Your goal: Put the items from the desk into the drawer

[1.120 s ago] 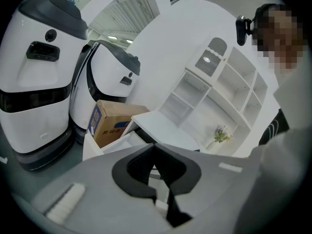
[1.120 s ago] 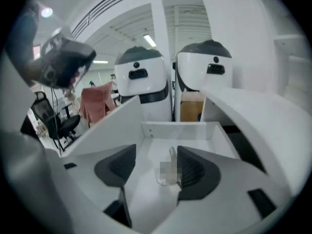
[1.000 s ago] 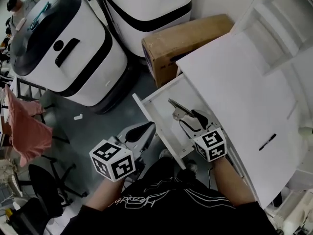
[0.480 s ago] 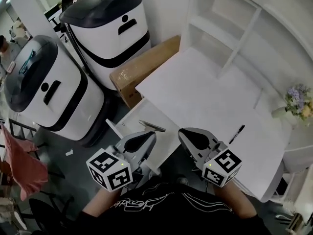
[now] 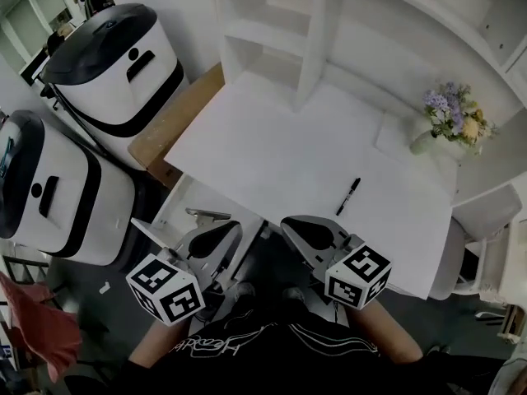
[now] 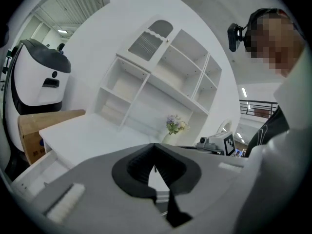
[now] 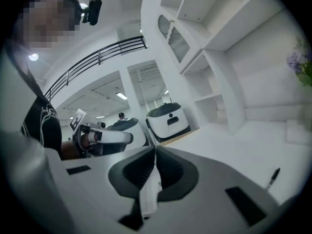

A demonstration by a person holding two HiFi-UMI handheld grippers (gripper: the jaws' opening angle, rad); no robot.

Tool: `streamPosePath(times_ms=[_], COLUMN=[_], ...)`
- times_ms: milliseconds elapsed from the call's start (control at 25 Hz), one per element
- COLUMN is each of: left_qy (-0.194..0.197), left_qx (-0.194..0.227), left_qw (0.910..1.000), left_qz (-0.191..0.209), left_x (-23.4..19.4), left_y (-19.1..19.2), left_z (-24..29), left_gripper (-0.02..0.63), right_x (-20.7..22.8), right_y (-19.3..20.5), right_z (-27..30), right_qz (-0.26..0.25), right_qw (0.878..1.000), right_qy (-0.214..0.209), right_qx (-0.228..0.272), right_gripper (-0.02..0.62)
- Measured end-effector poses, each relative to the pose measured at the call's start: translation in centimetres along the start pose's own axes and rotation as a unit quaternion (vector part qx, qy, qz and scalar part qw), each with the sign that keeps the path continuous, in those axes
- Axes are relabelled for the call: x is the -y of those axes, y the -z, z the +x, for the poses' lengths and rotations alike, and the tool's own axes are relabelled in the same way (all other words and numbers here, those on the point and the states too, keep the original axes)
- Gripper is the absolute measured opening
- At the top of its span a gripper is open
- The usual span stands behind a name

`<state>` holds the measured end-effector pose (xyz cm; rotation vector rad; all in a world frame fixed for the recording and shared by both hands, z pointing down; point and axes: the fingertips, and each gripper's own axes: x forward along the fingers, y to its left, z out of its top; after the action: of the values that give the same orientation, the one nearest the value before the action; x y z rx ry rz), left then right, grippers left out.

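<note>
Pen (image 5: pixel 347 196): lies on desk (image 5: pixel 272 142), just ahead of right gripper (image 5: pixel 309 230), untouched.
Stapler (image 5: pixel 207 215): left in open drawer (image 5: pixel 183 197), near left gripper (image 5: pixel 212 241).
Right gripper: out of the drawer, jaws just closed on nothing.
Left gripper: jaws together, empty.
Pen probably next.

A white desk (image 5: pixel 272 155) fills the middle of the head view, and a white shelf unit (image 5: pixel 317 31) stands at its upper edge. At the upper left are two white machines with dark lids (image 5: pixel 115 52). A brown cardboard box (image 5: pixel 169 130) lies between them and the desk, on a grey floor (image 5: pixel 115 249). In the right gripper view, long ceiling lamps (image 7: pixel 122 96) shine at the middle left.
</note>
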<state>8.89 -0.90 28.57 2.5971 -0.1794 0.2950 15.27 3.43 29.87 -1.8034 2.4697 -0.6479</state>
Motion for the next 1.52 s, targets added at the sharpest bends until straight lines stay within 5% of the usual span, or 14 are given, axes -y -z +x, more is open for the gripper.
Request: streamPosePath(times_ms=[400, 560, 840, 1240, 1520], left_qy=[0.025, 0.034, 0.04, 0.038, 0.035], left_qx=[-0.056, -0.075, -0.107, -0.121, -0.113], left_qw=[0.9981, 0.9966, 0.9935, 0.992, 0.9929], left_qz=[-0.003, 0.002, 0.005, -0.002, -0.009], left_x=[2.1, 2.5, 1.9, -0.7, -1.8], left_y=[3.4, 4.0, 4.6, 5.0, 4.5], left_z=[5.6, 7.4, 9.7, 10.6, 10.7], left_gripper=[0.008, 0.008, 0.008, 0.008, 0.008], right_x=[10.3, 14.8, 21.6, 27.2, 28.1], right_y=[5.3, 8.7, 12.1, 14.9, 15.5], right_z=[-6.5, -8.2, -9.2, -7.8, -8.4], right_qz=[0.026, 0.032, 0.04, 0.063, 0.07], right_qw=[0.99, 0.979, 0.952, 0.916, 0.9], right_qy=[0.136, 0.195, 0.284, 0.362, 0.389], right_qx=[-0.019, -0.056, -0.107, -0.16, -0.183], right_gripper=[0.013, 0.165, 0.199, 0.202, 0.091])
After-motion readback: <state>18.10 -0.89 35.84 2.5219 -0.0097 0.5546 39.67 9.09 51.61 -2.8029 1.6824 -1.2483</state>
